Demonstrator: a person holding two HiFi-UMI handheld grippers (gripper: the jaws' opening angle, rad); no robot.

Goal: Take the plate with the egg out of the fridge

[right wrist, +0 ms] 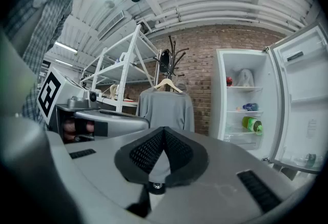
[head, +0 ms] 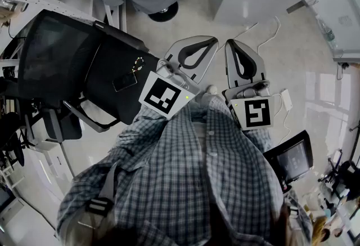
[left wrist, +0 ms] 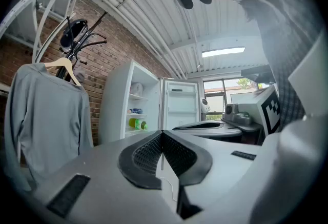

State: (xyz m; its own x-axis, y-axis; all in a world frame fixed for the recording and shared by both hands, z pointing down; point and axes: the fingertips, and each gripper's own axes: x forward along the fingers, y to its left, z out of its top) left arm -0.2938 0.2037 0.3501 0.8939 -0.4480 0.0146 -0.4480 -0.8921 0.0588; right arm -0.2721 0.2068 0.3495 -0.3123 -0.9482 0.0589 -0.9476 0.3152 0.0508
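The white fridge [right wrist: 245, 110] stands open some way ahead, its door [right wrist: 302, 100] swung to the right. Its shelves hold a green bottle [right wrist: 252, 124], a blue item [right wrist: 249, 107] and a white bag [right wrist: 245, 78]; I cannot make out a plate or an egg. The left gripper view shows the same fridge [left wrist: 137, 110] and green bottle [left wrist: 136, 124]. My left gripper [head: 209, 42] and right gripper [head: 232, 43] are held side by side close to my chest. Both are shut with nothing between the pads [left wrist: 162, 133] [right wrist: 164, 129].
A grey shirt [right wrist: 165, 107] hangs on a coat rack left of the fridge. A black office chair [head: 73, 65] stands to my left with a phone [head: 125, 81] on its seat. White shelving [right wrist: 120, 72] is further left. A cable [head: 264, 36] lies on the pale floor.
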